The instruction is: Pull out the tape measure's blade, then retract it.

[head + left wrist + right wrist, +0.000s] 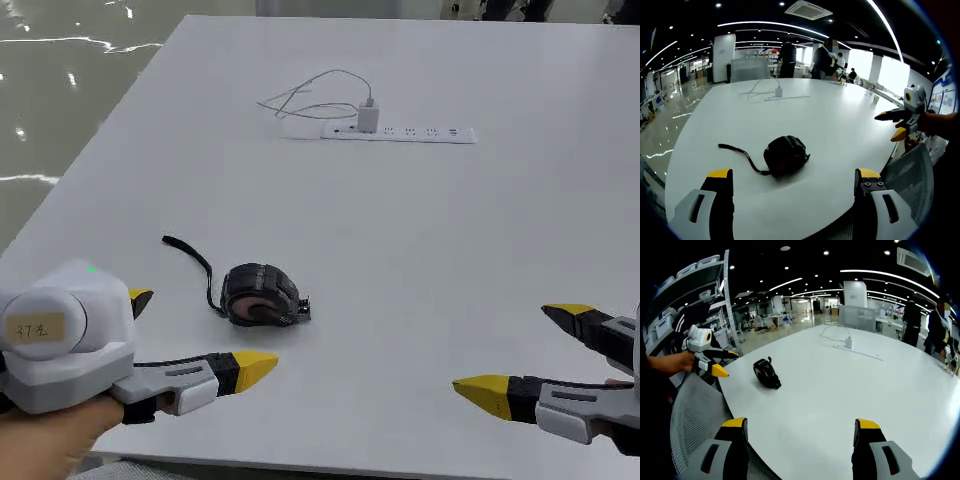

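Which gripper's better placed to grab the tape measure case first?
Left, probably. The left gripper is open right beside the tape measure, which sits centred ahead of its jaws in its own view. The right gripper, also open, is much farther off to the side.

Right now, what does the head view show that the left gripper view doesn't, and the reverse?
Head view: the left gripper's white body with its pale label, and the hand holding it. Left gripper view: people standing beyond the table, ceiling lights, a mesh chair back. Both: the tape measure with its black strap, the power strip with a plugged charger, and the right gripper, fingers open.
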